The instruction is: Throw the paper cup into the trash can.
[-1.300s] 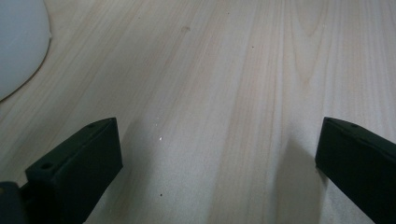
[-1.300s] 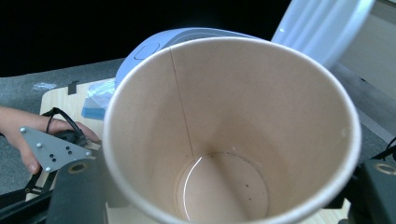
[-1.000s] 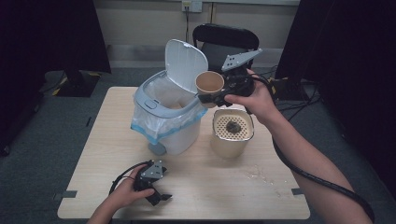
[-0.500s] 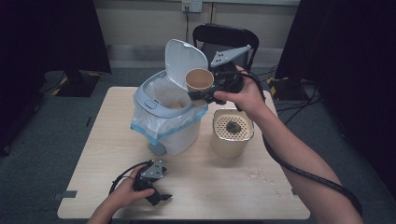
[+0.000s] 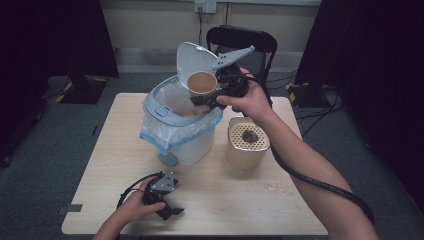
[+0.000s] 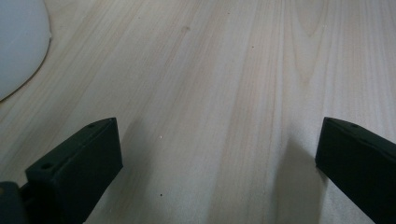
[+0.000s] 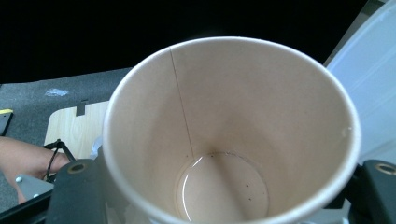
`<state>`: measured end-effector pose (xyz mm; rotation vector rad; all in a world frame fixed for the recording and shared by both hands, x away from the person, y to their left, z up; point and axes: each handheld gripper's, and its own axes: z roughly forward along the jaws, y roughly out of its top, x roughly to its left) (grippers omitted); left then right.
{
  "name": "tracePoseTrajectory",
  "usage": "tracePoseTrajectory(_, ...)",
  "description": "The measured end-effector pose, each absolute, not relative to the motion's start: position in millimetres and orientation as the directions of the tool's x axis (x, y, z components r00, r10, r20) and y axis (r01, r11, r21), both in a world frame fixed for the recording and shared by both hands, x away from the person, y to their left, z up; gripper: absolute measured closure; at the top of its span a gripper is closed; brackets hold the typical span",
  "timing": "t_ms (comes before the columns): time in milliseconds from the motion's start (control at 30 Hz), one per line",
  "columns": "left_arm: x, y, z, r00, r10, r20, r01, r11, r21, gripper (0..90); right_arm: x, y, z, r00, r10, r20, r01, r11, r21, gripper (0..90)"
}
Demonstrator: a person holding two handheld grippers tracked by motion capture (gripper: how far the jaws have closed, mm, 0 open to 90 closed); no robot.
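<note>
Right gripper [image 5: 212, 97], upper centre of the high view, is clamped on a paper cup [image 5: 202, 83] held above the open bin [image 5: 165, 112]. Cup (nearly empty) should be centred over the opening before release. Left gripper [image 5: 167, 207] lies spread apart, lower left.

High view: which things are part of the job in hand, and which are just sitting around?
In the job:
- paper cup, gripped by the right gripper
- lined bin, lid up

Lying about:
- beige strainer canister
- left gripper, open on the table
- black chair
</note>
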<state>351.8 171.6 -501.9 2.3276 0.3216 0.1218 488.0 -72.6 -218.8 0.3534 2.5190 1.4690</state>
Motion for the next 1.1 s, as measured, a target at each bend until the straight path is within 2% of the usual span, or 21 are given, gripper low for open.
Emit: tracePoseTrajectory(1100, 351, 172, -502, 0.963, 0.267, -0.016, 0.198, -0.672, 0.713, 0.0, 513, -33, -234, -0.940, 0.337, -0.054, 0.119, 0.470, 0.875, 26.2)
